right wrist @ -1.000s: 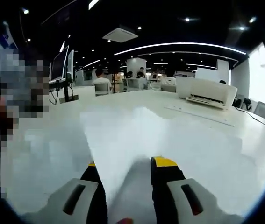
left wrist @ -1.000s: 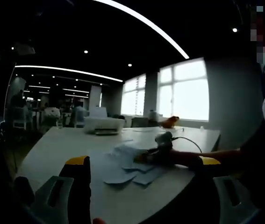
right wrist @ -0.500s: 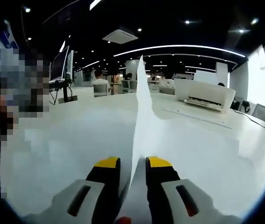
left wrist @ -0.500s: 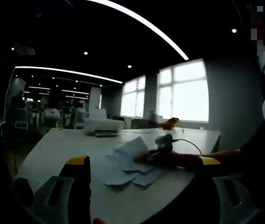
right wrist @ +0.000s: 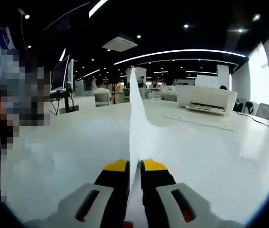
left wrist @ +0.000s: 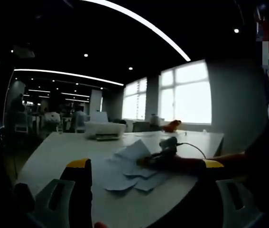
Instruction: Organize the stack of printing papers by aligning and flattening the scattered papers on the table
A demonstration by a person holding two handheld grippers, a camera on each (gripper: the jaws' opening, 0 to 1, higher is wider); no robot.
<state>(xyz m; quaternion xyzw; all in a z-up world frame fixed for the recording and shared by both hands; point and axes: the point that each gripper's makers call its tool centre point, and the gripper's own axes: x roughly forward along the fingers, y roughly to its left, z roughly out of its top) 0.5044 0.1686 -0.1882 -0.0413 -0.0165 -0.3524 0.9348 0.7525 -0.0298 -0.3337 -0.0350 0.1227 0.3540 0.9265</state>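
The right gripper (right wrist: 134, 166), with black jaws tipped in yellow, is clenched on a thin white sheet of printing paper (right wrist: 135, 123). In the right gripper view the sheet stands on edge between the two jaws and rises to a point in front of the room behind. Under it spreads a broad white table (right wrist: 210, 152). A white desktop printer (right wrist: 205, 97) sits on the far right part of that table, and seated people (right wrist: 101, 88) show at desks further back.

The left gripper (left wrist: 143, 165) has its yellow-tipped jaws spread wide apart, released and holding nothing. In the left gripper view it hangs over the near edge of the table (left wrist: 58, 147). Between and beyond its jaws lies the loose pile of scattered white papers (left wrist: 125, 173), fanned out on the tabletop with corners pointing different ways. The right gripper (left wrist: 165, 154) reaches in from the right, a sleeve behind it, and lies low over the pile with the lifted sheet (left wrist: 133, 150) raised at an angle above the other papers. The printer (left wrist: 105, 128) stands further along the table, and bright windows (left wrist: 186, 97) fill the wall behind.
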